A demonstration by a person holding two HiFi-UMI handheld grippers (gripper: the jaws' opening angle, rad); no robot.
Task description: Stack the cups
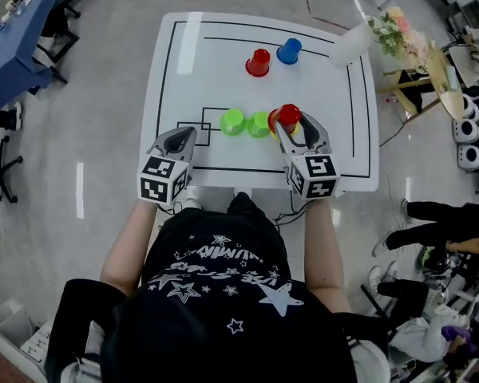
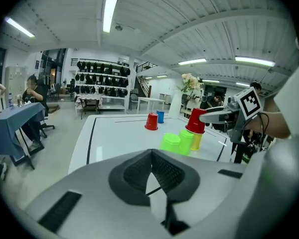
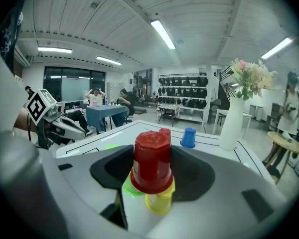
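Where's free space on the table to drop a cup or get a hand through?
Bare: the far-left of the table beside the far red cup, and the strip between it and the green cups. Crowded: near edge around right gripper.

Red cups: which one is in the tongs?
The red cup over the yellow cup, gripped by the right tongs; the other red cup stands beside the blue cup.

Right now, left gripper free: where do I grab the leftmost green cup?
I'd pinch the leftmost green cup on its near and far walls, coming from its clear left side. It stands upside down, and the second green cup crowds its right wall.
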